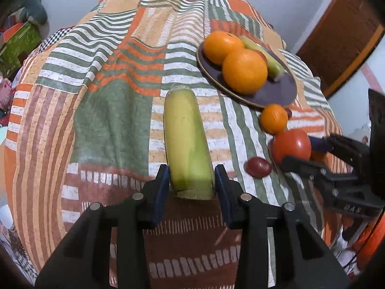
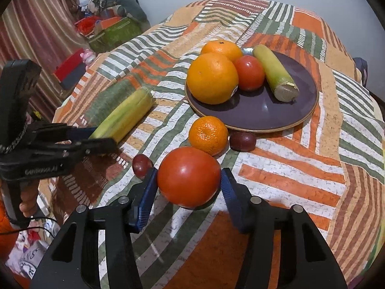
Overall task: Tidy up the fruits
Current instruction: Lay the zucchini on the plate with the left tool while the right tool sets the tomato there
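My left gripper [image 1: 191, 183] is shut on the near end of a yellow-green banana piece [image 1: 186, 142] lying on the patchwork tablecloth; it also shows in the right wrist view [image 2: 124, 114]. My right gripper [image 2: 189, 185] is shut on a red tomato [image 2: 189, 176], seen in the left wrist view too [image 1: 291, 147]. A dark purple plate [image 2: 264, 110] holds two oranges [image 2: 213, 77], a second tomato [image 2: 249, 72] and another banana piece [image 2: 275, 73]. A small mandarin [image 2: 208, 134] and two dark red grapes [image 2: 242, 140] [image 2: 142, 165] lie on the cloth near the plate.
The table is round, with the cloth [image 2: 300, 168] hanging over its edges. Left of it stand a green basket with clutter [image 2: 113, 33] and a striped curtain [image 2: 36, 31]. A brown door [image 1: 341, 45] is at the right behind the table.
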Tool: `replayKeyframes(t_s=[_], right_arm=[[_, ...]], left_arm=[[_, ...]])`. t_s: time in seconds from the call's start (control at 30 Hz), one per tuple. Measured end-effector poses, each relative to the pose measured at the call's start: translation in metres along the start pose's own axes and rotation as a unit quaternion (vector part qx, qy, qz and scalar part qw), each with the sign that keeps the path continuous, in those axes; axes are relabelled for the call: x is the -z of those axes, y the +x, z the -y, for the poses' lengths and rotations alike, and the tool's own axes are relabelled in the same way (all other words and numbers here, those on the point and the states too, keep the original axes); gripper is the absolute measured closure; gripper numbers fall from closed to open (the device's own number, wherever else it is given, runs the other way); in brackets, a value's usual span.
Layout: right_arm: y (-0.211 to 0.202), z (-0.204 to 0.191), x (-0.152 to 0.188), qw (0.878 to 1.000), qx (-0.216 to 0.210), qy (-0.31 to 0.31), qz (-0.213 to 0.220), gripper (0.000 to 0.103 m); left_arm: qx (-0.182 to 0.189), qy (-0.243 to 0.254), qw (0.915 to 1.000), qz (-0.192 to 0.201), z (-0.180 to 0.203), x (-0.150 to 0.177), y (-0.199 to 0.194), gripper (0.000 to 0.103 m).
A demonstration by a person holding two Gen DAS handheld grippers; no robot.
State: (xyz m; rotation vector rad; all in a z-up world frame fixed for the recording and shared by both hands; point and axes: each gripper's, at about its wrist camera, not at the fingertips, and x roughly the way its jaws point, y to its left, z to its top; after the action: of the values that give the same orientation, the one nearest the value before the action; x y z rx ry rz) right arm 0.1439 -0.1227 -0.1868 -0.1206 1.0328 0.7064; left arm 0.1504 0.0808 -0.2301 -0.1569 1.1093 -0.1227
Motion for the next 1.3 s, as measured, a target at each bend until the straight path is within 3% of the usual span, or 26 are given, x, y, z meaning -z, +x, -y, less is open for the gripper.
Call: replayKeyframes(t_s=[0.5,0.77,1.3], right_arm=[[-0.022,0.013,-0.002,0.999,0.011,0.015,0.030,0.054],[-0.031,0.022,-0.008,0.998,0.017,0.024,0.046,0.054],[-0.042,0.054,-0.022,0.995,0.039,0.055,0.079,0.054]], left_arm=[[-0.009,-0.023,0.9996,-0.011,-0.006,-0.042,0.035,0.063],[-0.010,-0.020,0.9997,-0.004,-0.006,-0.046,0.035,0.064],[0.015,0.013,0.9962,0.085,0.028,-0.086,-0.019,0.066]])
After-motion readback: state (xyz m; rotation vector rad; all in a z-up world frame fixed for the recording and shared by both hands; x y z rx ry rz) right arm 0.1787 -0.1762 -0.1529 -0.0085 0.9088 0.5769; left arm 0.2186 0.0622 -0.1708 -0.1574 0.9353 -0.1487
